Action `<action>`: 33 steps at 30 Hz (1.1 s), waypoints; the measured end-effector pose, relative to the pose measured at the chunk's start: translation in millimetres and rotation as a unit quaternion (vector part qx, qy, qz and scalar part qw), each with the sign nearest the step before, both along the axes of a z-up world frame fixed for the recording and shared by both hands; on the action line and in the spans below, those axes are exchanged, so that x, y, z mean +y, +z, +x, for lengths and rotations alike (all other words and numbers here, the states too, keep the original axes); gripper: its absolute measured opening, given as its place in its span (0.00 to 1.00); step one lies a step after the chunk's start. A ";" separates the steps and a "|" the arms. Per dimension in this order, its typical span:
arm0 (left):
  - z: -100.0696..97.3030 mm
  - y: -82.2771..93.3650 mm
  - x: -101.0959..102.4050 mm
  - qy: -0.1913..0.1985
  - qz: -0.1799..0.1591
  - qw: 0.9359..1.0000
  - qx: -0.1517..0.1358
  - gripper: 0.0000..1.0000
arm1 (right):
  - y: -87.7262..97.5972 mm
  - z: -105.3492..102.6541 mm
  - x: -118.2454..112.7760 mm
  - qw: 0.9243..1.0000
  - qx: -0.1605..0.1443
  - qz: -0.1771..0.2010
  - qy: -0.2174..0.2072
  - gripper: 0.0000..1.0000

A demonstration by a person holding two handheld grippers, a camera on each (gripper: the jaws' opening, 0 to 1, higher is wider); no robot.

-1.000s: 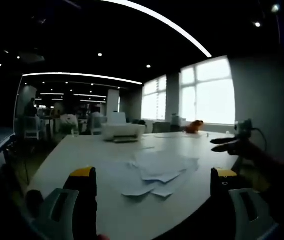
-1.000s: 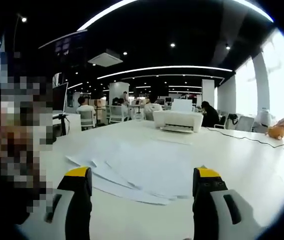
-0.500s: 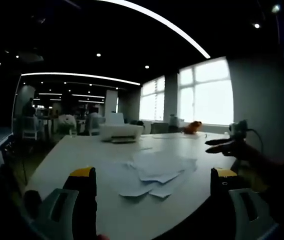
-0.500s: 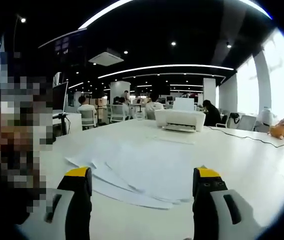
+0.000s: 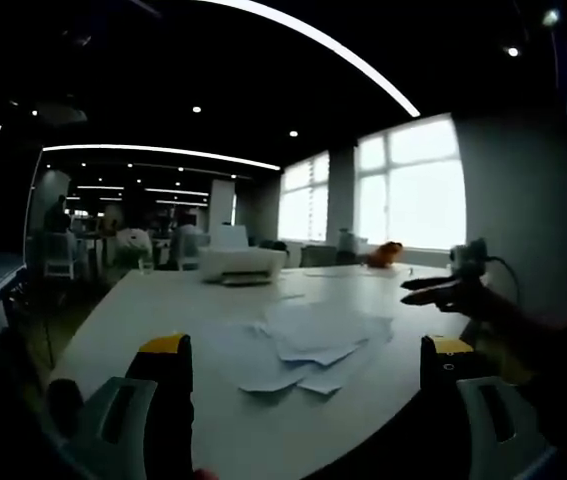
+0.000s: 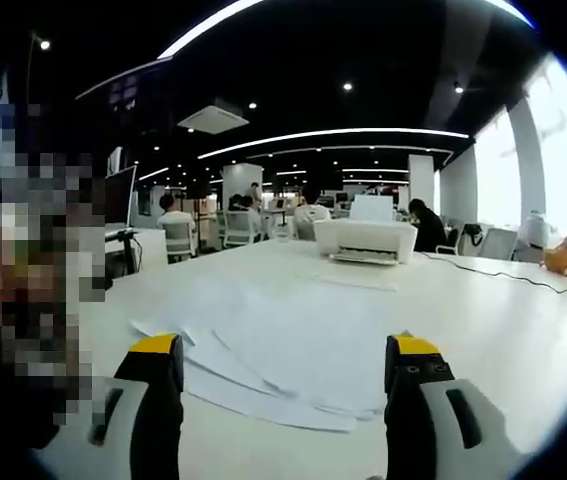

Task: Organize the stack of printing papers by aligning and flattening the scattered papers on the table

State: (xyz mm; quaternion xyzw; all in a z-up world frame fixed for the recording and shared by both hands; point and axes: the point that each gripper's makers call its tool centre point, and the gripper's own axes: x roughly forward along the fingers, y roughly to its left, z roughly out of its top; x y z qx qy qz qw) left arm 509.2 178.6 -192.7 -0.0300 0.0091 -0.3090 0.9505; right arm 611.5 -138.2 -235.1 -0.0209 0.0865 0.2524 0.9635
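No writing, label, brand or number can be read anywhere here; the sheets of paper (image 6: 293, 350) on the table (image 6: 483, 330) look blank, and the printer (image 6: 366, 240) is too far off to show a mark.

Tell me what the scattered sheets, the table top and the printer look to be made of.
Sheets: thin white paper, matte; edges lie flat and overlap in a loose fan.
Table: smooth white top, probably laminate, with a faint sheen from the windows.
Printer: white moulded plastic by its rounded box shape, though too distant to be sure.
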 end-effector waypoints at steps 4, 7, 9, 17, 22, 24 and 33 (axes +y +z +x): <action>0.2 0.0 1.7 0.001 0.000 1.000 0.001 0.97 | -6.9 7.2 4.5 1.000 0.007 -0.009 0.008 0.78; -0.3 1.1 2.9 0.002 0.001 1.000 0.000 0.97 | -12.0 11.6 2.0 1.000 0.015 -0.018 0.008 0.78; 0.0 2.5 4.2 0.003 -0.001 1.000 -0.002 0.97 | -11.7 11.9 2.9 1.000 0.016 -0.018 0.009 0.78; 1.4 5.2 3.6 0.003 -0.001 1.000 -0.002 0.97 | 0.5 18.8 12.8 1.000 0.008 -0.019 0.014 0.78; 1.2 8.1 4.6 0.004 0.000 1.000 -0.005 0.97 | 5.7 24.5 19.2 1.000 0.006 -0.021 0.019 0.78; 1.3 8.4 5.2 0.005 0.000 1.000 -0.006 0.97 | 7.2 24.3 22.7 0.999 0.005 -0.022 0.023 0.78; -1.3 10.3 5.5 0.005 0.002 1.000 -0.009 0.97 | 7.1 31.7 35.2 0.999 0.007 -0.016 0.031 0.78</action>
